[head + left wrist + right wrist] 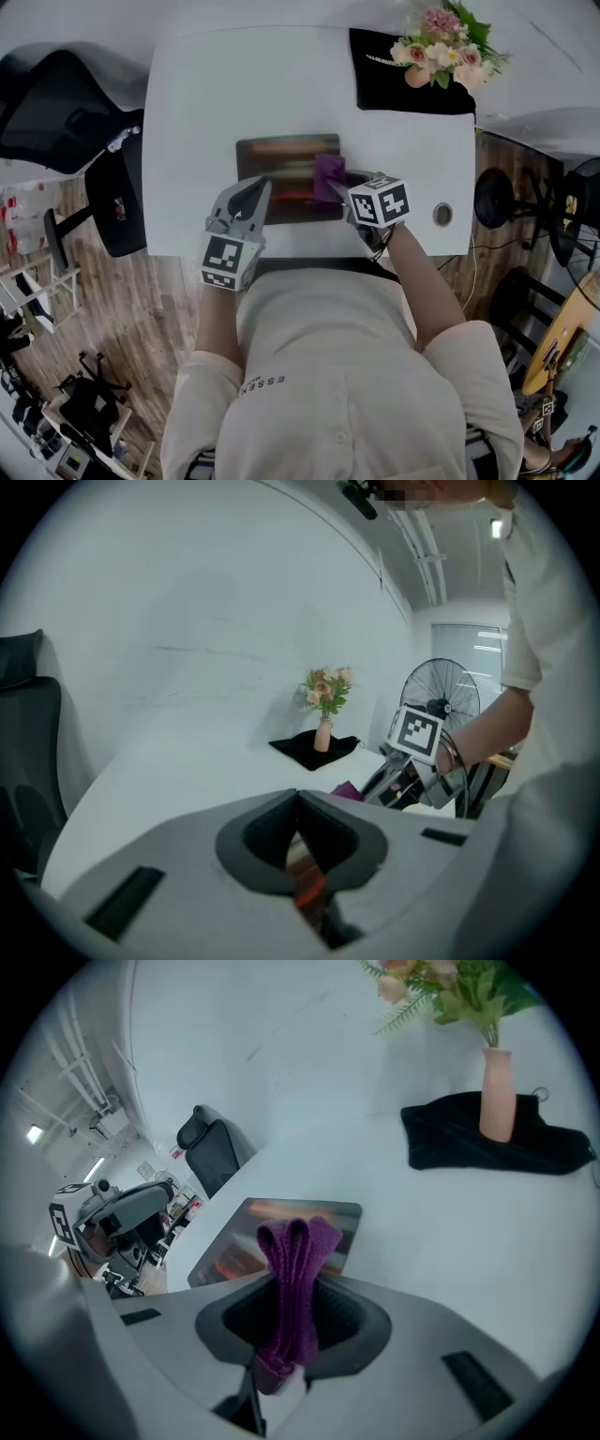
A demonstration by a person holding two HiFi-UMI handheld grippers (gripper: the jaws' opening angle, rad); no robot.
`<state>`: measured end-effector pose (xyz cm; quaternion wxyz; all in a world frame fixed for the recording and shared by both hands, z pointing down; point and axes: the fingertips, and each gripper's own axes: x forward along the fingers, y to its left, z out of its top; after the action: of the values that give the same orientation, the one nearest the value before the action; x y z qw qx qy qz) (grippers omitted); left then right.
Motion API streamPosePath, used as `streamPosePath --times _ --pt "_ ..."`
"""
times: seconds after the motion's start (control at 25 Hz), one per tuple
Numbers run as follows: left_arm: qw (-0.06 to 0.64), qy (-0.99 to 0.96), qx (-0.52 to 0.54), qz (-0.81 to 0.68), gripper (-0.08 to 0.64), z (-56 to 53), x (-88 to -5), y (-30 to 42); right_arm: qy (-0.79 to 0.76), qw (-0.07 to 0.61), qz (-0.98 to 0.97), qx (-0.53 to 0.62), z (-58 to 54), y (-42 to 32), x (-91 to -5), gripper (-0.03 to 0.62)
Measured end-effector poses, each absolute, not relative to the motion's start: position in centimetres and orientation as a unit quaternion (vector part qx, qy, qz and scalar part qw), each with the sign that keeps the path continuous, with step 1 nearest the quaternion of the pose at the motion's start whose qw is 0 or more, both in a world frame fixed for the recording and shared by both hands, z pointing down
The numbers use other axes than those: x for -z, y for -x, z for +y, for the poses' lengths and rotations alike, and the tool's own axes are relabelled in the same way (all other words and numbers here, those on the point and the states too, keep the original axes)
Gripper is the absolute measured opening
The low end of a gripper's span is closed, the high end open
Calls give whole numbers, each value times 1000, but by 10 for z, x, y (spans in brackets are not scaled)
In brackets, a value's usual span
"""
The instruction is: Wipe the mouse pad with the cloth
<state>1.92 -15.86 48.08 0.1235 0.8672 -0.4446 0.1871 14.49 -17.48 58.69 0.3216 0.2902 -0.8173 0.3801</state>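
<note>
Two grippers mid-frame: my right gripper (337, 190) clamps purple cloth (328, 175) over right end of mouse pad (281, 161); pad's length runs left toward my closed, empty left gripper (256, 190).

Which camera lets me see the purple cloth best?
The right gripper view. There the purple cloth fills the middle, folded and pinched between the jaws. The head view shows only a small purple patch over the mouse pad, partly behind the right gripper. The left gripper view catches just a tiny purple sliver.
</note>
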Motion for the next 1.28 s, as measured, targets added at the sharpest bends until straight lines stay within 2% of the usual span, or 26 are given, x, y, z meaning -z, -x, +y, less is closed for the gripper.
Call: streamPosePath --times 0.4,0.64,0.92,1.28 --pt "119 -862 -194 -452 2 -146 -482 -46 -326 336 -793 -390 -178 -207 -592 94" --pt "103 -864 -191 -455 2 -136 -473 -47 -343 322 -798 -376 -173 -213 -574 94" --pt "79 -866 -194 -455 2 -122 -455 -17 -313 306 -825 -357 -157 -158 -544 94" --pt "88 -850 -198 -479 2 -102 -458 74 -240 326 -842 -357 -117 -41 -552 95"
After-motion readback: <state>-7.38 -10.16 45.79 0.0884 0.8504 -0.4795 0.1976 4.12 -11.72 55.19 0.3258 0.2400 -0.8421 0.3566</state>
